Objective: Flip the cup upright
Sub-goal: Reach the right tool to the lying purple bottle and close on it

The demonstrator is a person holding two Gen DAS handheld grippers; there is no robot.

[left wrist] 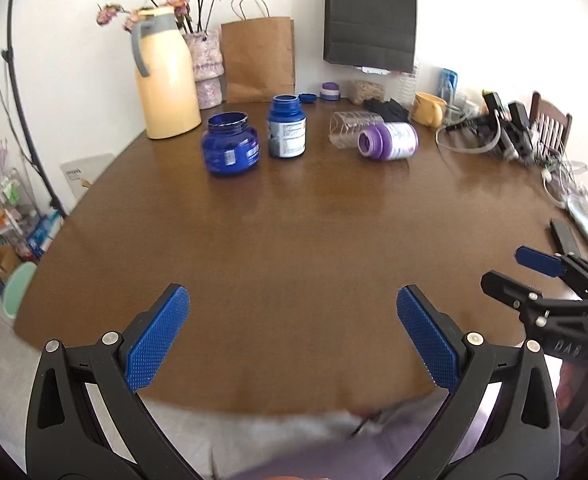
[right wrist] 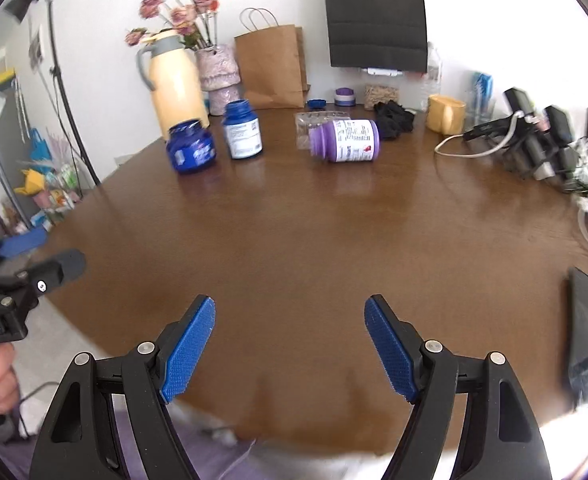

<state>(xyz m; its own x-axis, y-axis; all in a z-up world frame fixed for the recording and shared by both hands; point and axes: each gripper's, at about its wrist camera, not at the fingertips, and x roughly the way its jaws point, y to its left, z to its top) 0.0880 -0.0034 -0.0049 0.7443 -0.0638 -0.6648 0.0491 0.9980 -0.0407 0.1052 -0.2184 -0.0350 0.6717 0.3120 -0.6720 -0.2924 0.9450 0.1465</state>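
Left wrist view shows the left tool [left wrist: 294, 344] with its blue pads spread wide and nothing between them, hovering over the near edge of the brown table [left wrist: 294, 248]. Far ahead of it and a little to its right, a clear plastic cup [left wrist: 343, 128] lies on its side on the table, with a purple bottle [left wrist: 389, 141] also lying on its side just in front of it; whether the two touch cannot be told. Ahead and to the left stand a blue jar [left wrist: 230, 145] and an open blue bottle [left wrist: 286, 127], close together, with a cream thermos jug [left wrist: 166, 74] further left behind them. The right tool [right wrist: 290, 346] sits just off the left tool's right side, and in the right wrist view its pads are likewise spread apart and empty. From there, the cup [right wrist: 313, 126] lies well ahead, partly hidden behind the purple bottle [right wrist: 345, 141], and a yellow mug [right wrist: 445, 114] rests beyond to the right.
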